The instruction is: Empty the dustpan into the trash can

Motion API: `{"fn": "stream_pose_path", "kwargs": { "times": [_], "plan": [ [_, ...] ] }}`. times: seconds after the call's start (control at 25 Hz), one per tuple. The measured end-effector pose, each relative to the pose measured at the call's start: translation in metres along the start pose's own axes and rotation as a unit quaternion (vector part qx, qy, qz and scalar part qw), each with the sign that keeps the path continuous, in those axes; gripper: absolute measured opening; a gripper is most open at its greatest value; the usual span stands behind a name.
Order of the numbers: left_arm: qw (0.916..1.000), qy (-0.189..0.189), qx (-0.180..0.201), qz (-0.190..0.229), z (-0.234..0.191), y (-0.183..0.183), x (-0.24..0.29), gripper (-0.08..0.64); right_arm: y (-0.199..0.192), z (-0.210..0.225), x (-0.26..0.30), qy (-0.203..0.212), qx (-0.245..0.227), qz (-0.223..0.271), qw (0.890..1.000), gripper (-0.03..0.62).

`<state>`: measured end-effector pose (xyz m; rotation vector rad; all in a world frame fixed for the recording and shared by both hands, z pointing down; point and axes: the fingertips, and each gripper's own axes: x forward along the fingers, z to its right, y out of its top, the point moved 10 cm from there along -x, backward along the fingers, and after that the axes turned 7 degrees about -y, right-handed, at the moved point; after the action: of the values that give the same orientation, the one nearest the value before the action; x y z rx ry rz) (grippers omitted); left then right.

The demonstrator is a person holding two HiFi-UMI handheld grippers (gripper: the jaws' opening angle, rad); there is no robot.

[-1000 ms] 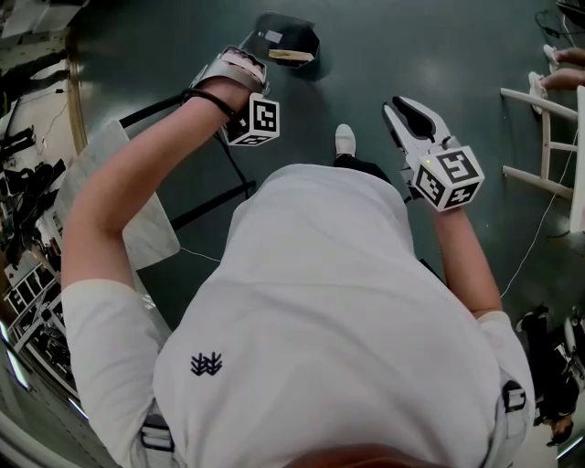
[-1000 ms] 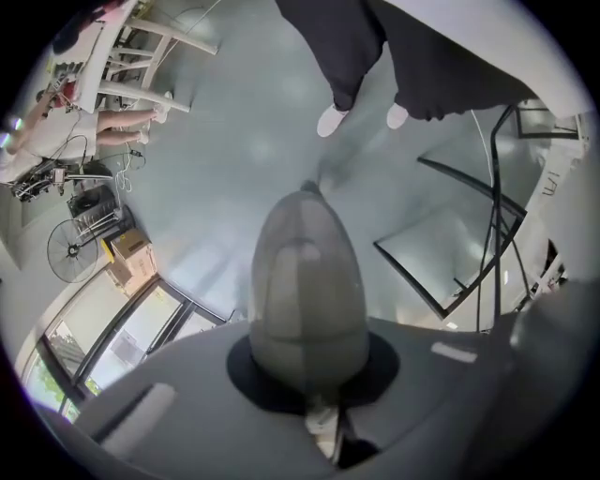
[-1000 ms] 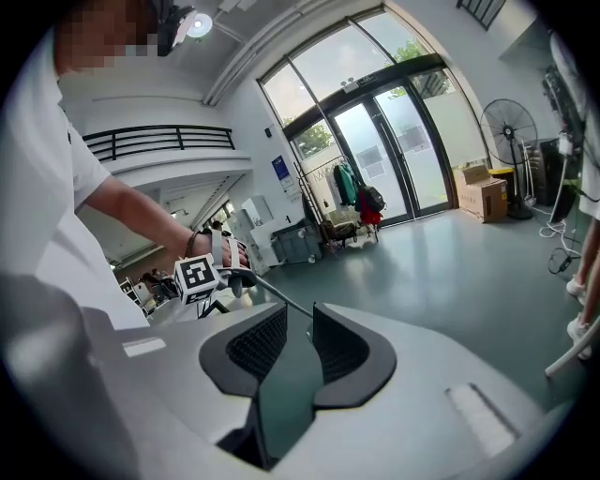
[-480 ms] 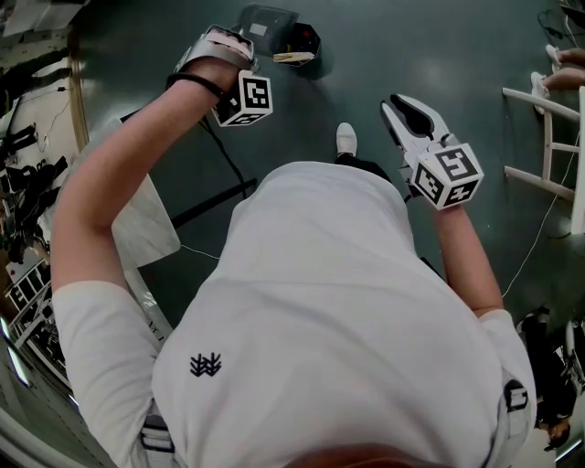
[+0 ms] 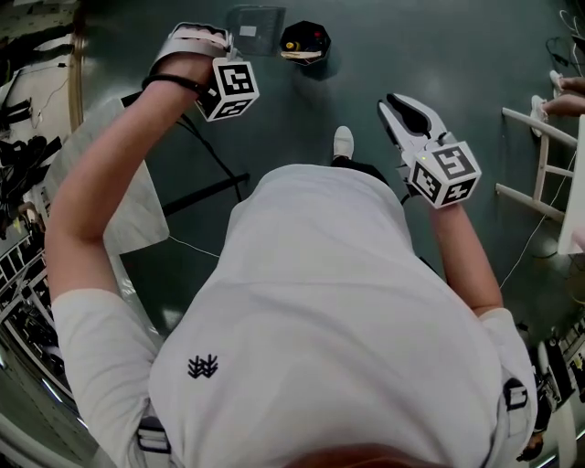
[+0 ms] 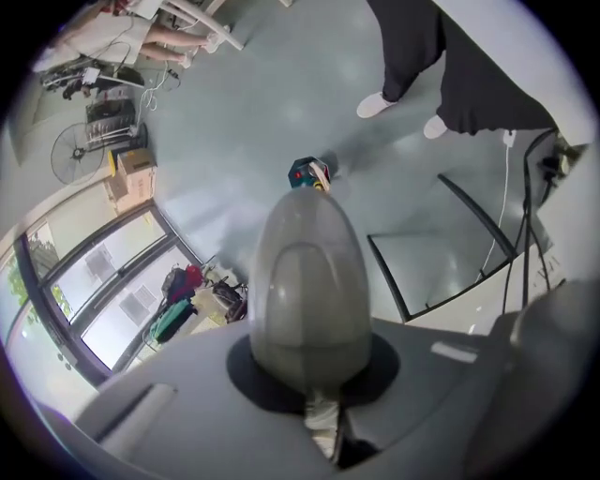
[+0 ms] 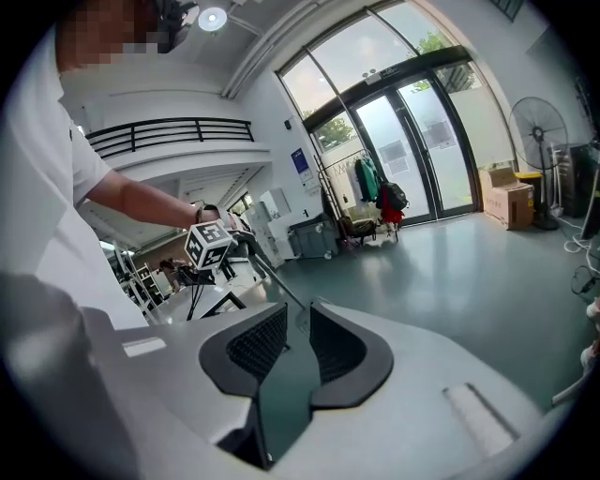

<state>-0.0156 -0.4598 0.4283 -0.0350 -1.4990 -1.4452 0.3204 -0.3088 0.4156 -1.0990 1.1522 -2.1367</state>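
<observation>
In the head view my left gripper (image 5: 196, 50) is raised at the top left, shut on the grey handle (image 6: 309, 291) of the dustpan. The handle fills the middle of the left gripper view as a rounded grey shape. The dustpan's grey pan (image 5: 254, 27) hangs just left of the small black trash can (image 5: 304, 41), which holds yellow and red bits. The trash can (image 6: 307, 174) stands on the green floor beyond the handle. My right gripper (image 5: 407, 114) is held out at the right, away from both, open with nothing between its pads.
A white table (image 5: 119, 196) on a black frame stands at the left, close under my left arm. My white shoe (image 5: 343, 142) is just below the can. A white rack (image 5: 539, 155) and another person's foot (image 5: 569, 84) are at the right. Boxes and a fan (image 6: 75, 164) stand by the windows.
My left gripper has swung up and to the left with the dustpan. The pan has moved from over the trash can to its left side, uncovering the can's opening. The right gripper has hardly moved.
</observation>
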Motion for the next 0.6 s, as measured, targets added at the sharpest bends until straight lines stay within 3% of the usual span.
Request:
{"fn": "stream_pose_path", "kwargs": {
  "times": [0.2,0.32,0.48,0.6],
  "plan": [
    [0.997,-0.022,-0.075,0.001,0.032,-0.031,-0.001,0.055,0.004,-0.02,0.01,0.018,-0.023,-0.01,1.0,0.075],
    [0.9905,-0.05,-0.128,0.011,0.059,-0.05,0.007,0.055,0.003,-0.038,0.019,0.029,-0.033,-0.018,0.999,0.075],
    [0.9749,-0.103,-0.195,0.031,0.107,-0.07,0.019,0.055,-0.001,-0.067,0.026,0.041,-0.043,-0.026,0.998,0.075],
    [0.9542,-0.161,-0.245,0.059,0.155,-0.07,0.03,0.055,-0.007,-0.091,0.029,0.05,-0.051,-0.037,0.997,0.075]
  ]
}}
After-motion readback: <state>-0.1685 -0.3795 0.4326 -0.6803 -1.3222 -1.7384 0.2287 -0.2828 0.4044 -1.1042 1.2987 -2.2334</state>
